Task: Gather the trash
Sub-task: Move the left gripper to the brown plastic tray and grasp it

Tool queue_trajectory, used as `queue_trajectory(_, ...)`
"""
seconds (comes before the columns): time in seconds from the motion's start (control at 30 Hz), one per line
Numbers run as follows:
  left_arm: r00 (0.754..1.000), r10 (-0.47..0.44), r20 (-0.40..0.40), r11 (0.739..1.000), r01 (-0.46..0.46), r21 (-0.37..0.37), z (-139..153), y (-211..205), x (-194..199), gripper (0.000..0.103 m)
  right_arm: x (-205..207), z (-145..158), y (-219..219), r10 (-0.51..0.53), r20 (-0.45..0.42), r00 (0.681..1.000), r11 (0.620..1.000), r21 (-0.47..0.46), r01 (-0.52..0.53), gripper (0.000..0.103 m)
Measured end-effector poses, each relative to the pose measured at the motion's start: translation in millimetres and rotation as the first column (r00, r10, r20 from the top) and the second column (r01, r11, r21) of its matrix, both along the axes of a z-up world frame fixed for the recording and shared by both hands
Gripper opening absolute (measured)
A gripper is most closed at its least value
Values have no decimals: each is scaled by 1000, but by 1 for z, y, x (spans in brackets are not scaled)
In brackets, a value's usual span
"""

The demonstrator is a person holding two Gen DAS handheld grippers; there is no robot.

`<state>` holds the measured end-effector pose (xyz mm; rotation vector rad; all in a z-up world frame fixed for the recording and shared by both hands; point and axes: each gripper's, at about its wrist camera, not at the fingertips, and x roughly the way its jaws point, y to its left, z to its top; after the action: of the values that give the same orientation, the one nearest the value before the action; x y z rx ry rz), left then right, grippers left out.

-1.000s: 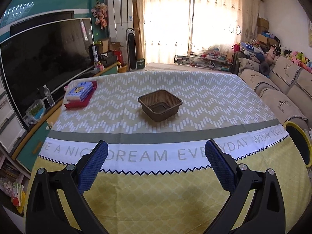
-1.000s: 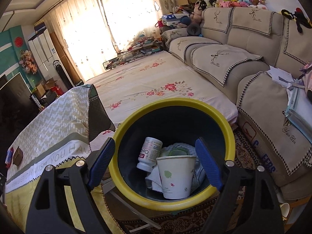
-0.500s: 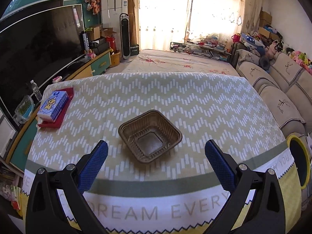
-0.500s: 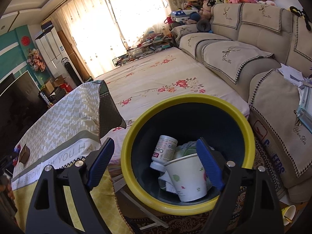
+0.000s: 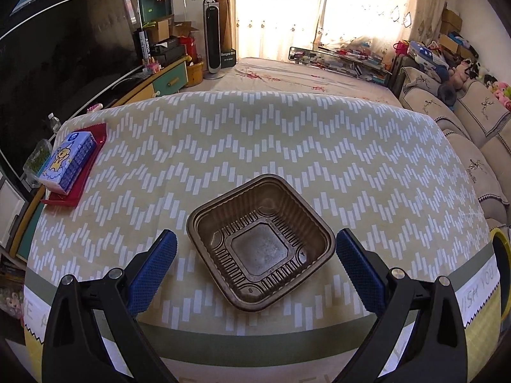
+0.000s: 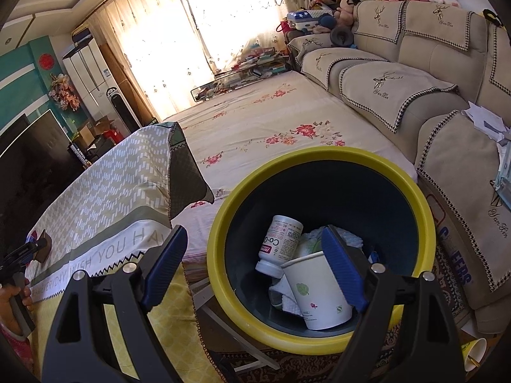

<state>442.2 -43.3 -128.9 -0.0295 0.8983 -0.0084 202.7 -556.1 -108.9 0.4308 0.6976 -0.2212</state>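
- Left gripper [image 5: 255, 255]: jaws spread wide, holding nothing. The blue pads flank the brown plastic tray [image 5: 260, 242], no contact visible. Likely lined up to pinch it across opposite walls.
- Tray sits upright and empty on the chevron tablecloth [image 5: 287, 134], near the front edge, rotated corner-on to the gripper.
- Right gripper [image 6: 255, 261]: also wide open, empty, hovering over the yellow-rimmed bin [image 6: 322, 156].
- Bin stands beside the table, so drop-off is short. It already holds a paper cup [image 6: 316, 293], a white pill bottle [image 6: 281, 242] and crumpled tissue.
- Tissue pack [image 5: 68, 159] on a red tray at far left: probably not trash.
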Motion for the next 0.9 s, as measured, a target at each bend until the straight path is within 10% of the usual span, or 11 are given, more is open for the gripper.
queue_trajectory(0.5,1000,-18,5,1000,18,8,-4,-10,9,79,3,-3,2,1,-5,1000,1000,13,-1,81)
queue_trajectory(0.9,982,-129,139,991,126,33,56,-51,-60,79,-4,4,3,8,19,1000,1000,11,-8,81)
